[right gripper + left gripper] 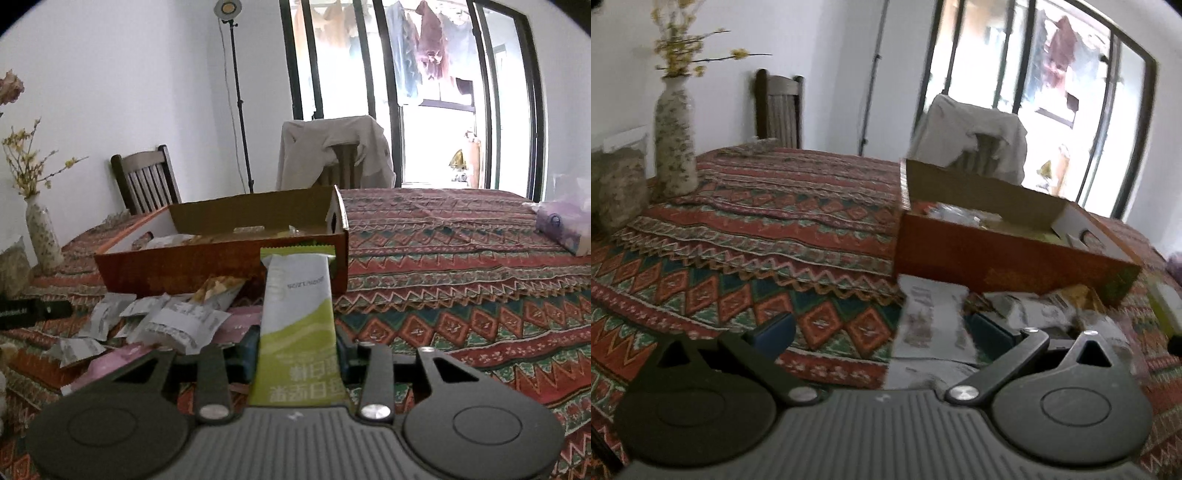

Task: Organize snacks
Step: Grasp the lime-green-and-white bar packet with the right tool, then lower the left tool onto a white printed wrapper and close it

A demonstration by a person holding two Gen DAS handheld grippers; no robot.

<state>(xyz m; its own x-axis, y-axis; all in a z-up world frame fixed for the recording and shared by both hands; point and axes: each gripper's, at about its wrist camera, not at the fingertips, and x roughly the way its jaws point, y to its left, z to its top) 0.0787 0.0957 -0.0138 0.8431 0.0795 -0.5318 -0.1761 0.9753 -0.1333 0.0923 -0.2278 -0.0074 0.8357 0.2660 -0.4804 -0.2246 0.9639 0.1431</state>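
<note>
My right gripper [297,347] is shut on a long green and white snack packet [295,295], which sticks out forward toward the open orange cardboard box [221,266]. The box holds a few wrapped snacks. A loose pile of white, pink and yellow snack packets [177,317] lies on the patterned tablecloth in front of the box, left of the held packet. My left gripper [881,328] is open, low over the cloth. A white snack packet [931,317] lies on the table close to its right pad. The box [997,258] stands just beyond it, to the right.
A tall floral vase [675,140] with yellow twigs and a jar [617,184] stand at the table's far left. Two chairs sit behind the table, one draped with a pale garment [332,151]. A purple tissue pack [561,225] lies far right.
</note>
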